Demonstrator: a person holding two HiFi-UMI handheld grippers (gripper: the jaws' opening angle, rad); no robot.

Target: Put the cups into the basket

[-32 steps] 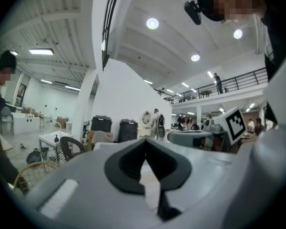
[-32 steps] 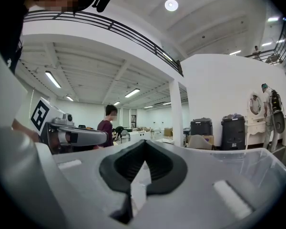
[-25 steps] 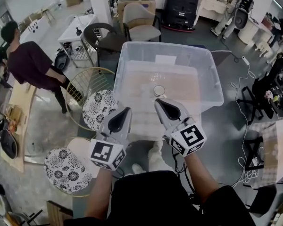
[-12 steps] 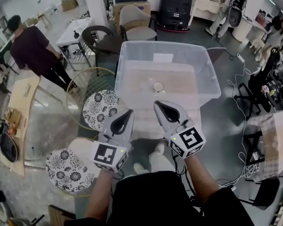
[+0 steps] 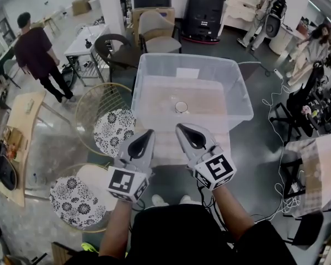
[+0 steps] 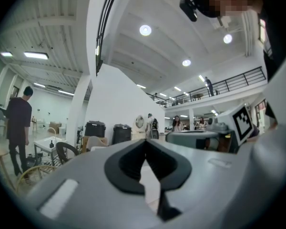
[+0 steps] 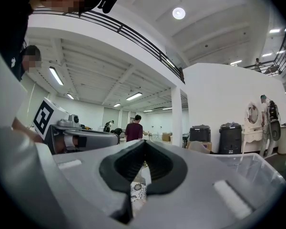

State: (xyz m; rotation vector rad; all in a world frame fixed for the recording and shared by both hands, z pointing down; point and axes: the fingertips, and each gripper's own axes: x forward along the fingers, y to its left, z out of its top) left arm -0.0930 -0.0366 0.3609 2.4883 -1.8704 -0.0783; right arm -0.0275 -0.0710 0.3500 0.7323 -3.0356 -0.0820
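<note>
A clear plastic bin (image 5: 149, 81) serves as the basket and stands on the floor in front of me. One small cup (image 5: 181, 107) stands upright inside it, near the middle. My left gripper (image 5: 149, 132) and right gripper (image 5: 179, 127) hover side by side just short of the bin's near wall, above its rim. Both are shut, with nothing between the pads. In the left gripper view the jaws (image 6: 144, 142) meet at the tips, and the same holds in the right gripper view (image 7: 144, 142). The bin's edge (image 7: 257, 168) shows at the right of that view.
Two wire chairs with floral cushions (image 5: 113, 131) (image 5: 77, 200) stand left of the bin. A person in a dark shirt (image 5: 37, 48) walks at the far left. More chairs (image 5: 157, 29) stand behind the bin. Cables (image 5: 281, 104) trail on the floor at right, beside a wooden table (image 5: 320, 173).
Both grippers stay shut and have drifted slightly back from the bin. The person at the left has turned and walked farther away.
</note>
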